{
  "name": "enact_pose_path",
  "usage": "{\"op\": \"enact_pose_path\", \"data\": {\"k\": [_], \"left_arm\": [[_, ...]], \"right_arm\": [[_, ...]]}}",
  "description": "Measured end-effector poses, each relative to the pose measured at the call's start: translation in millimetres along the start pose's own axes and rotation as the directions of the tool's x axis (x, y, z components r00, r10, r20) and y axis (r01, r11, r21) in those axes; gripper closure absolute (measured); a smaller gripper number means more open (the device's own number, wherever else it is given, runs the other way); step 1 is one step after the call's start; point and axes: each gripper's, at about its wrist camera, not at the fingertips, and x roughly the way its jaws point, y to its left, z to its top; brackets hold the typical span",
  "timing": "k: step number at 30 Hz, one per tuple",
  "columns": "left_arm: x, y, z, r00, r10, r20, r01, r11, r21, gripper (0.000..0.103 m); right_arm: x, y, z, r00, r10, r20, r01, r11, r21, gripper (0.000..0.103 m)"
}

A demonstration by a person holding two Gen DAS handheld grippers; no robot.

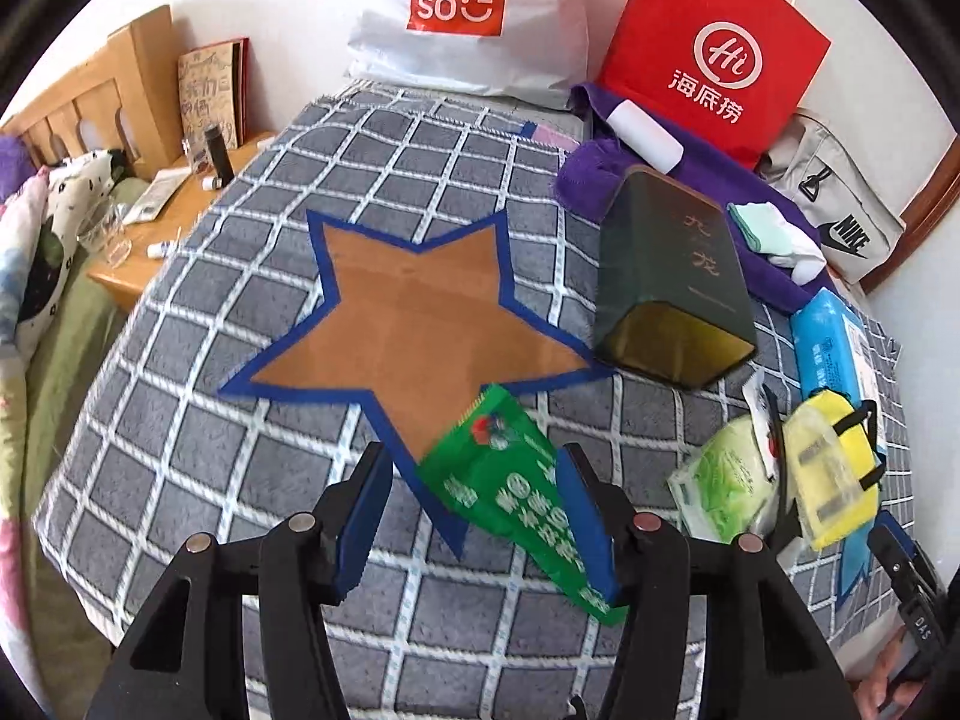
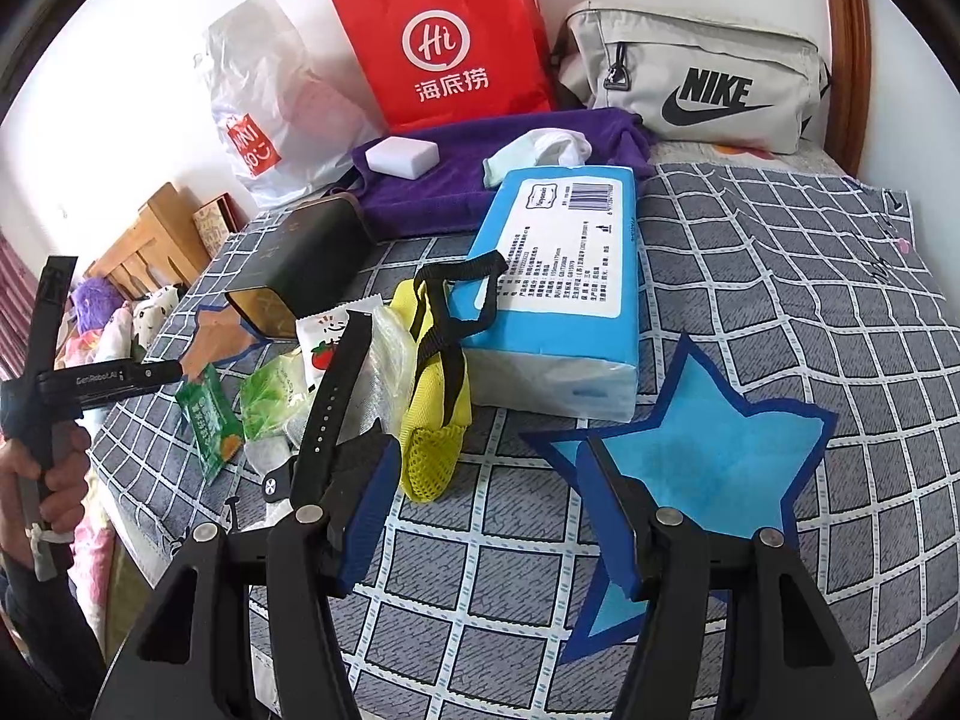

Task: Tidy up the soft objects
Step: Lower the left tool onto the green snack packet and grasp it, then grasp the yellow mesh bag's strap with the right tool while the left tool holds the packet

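In the left wrist view my left gripper [image 1: 474,516] is open, with a green snack packet [image 1: 510,492] lying slanted between its fingers, against the right pad, over the lower point of a brown star with a blue border [image 1: 414,312]. The packet also shows in the right wrist view [image 2: 210,420]. My right gripper [image 2: 492,510] is open and empty above the checked blanket [image 2: 780,276], over the left side of a light blue star [image 2: 702,456]. A yellow mesh pouch [image 2: 432,414], a blue tissue pack [image 2: 558,294] and a pale green packet [image 2: 270,396] lie ahead of it.
A dark green tin [image 1: 672,276] lies on its side by the brown star. A purple towel [image 2: 480,162] holds a white block [image 2: 402,156] and a sock [image 2: 540,150]. Red bag [image 2: 444,42], white Miniso bag [image 1: 462,12] and grey Nike bag [image 2: 696,84] stand at the wall. A wooden nightstand [image 1: 162,228] is left.
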Motion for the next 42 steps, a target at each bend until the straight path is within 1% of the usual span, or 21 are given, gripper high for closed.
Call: {"op": "enact_pose_path", "data": {"k": [3,6,9,11,14,17,18,19,20,21,23,25,27,28,29,31,33,34,37,41,42], "left_arm": [[4,-3,-10,0.999,-0.006,-0.036,0.005,1.000,-0.029,0.047],[14,-7,-19,0.996,-0.053,-0.074,0.048,0.996,-0.078,0.047],[27,-19,-26,0.991,-0.078,-0.108,0.068,0.994,-0.087,0.047],[28,-27,-28,0.995,-0.054,-0.080,0.047,0.995,-0.083,0.043],[32,-33,-25,0.998,-0.045,-0.047,0.040,0.994,-0.102,0.043],[37,-45,-21,1.000,-0.001,-0.011,0.001,0.999,-0.052,0.045],[39,-50,-21,1.000,0.021,-0.001,-0.021,1.000,-0.015,0.046],[40,-56,-22,0.999,0.053,0.012,-0.053,0.998,0.029,0.057],[41,-59,-23,0.996,0.083,0.026,-0.085,0.995,0.057,0.063],[40,-58,-23,0.995,0.089,0.033,-0.092,0.993,0.068,0.064],[38,-56,-24,0.996,0.085,0.041,-0.088,0.993,0.083,0.066],[37,-51,-24,0.997,0.062,0.042,-0.065,0.994,0.089,0.066],[37,-51,-23,0.998,0.038,0.044,-0.043,0.993,0.107,0.060],[38,-51,-24,0.999,0.021,0.046,-0.026,0.993,0.116,0.052],[38,-52,-25,0.999,0.005,0.052,-0.011,0.992,0.122,0.048],[39,-55,-26,0.997,0.024,0.077,-0.034,0.991,0.128,0.048],[42,-59,-26,0.993,0.052,0.103,-0.066,0.988,0.143,0.054],[43,-59,-24,0.990,0.076,0.117,-0.092,0.985,0.145,0.064],[42,-51,-19,0.991,0.058,0.118,-0.072,0.990,0.119,0.071],[41,-44,-18,0.993,0.021,0.112,-0.034,0.993,0.117,0.072],[41,-44,-18,0.993,0.017,0.114,-0.031,0.992,0.120,0.072]], "right_arm": [[-2,-2,-1,1.000,0.000,0.006,0.000,1.000,0.002,0.042],[-3,-5,-3,1.000,-0.003,0.008,0.003,1.000,0.006,0.042],[-4,-8,-5,1.000,-0.009,0.008,0.009,1.000,0.006,0.042],[-5,-10,-7,1.000,-0.026,0.010,0.026,1.000,0.001,0.042],[-5,-15,-10,0.999,-0.037,0.007,0.037,0.999,0.003,0.042],[-2,-22,-10,1.000,-0.019,-0.002,0.019,0.999,0.025,0.042],[-1,-23,-10,1.000,-0.019,-0.002,0.019,0.999,0.029,0.042],[0,-25,-9,1.000,-0.022,-0.003,0.022,0.999,0.030,0.042],[1,-26,-9,1.000,-0.026,-0.005,0.026,0.999,0.031,0.042],[3,-27,-9,1.000,-0.030,-0.008,0.030,0.999,0.032,0.042],[6,-28,-9,0.999,-0.028,-0.015,0.029,0.999,0.038,0.042],[8,-27,-9,0.999,-0.027,-0.020,0.028,0.999,0.037,0.042],[10,-24,-9,0.999,-0.027,-0.021,0.028,0.999,0.032,0.042],[11,-23,-9,0.999,-0.025,-0.021,0.025,0.999,0.030,0.042],[13,-21,-9,1.000,-0.021,-0.022,0.022,0.999,0.028,0.042],[13,-17,-9,1.000,-0.015,-0.019,0.015,1.000,0.019,0.042],[11,-12,-8,1.000,-0.005,-0.011,0.005,1.000,0.009,0.042],[10,-10,-7,1.000,0.004,-0.007,-0.004,1.000,0.006,0.042],[6,-3,-2,0.999,0.038,0.017,-0.038,0.999,0.005,0.042],[13,5,7,0.999,0.040,0.028,-0.040,0.999,0.002,0.042],[18,7,10,0.999,0.037,0.024,-0.037,0.999,-0.002,0.044]]}}
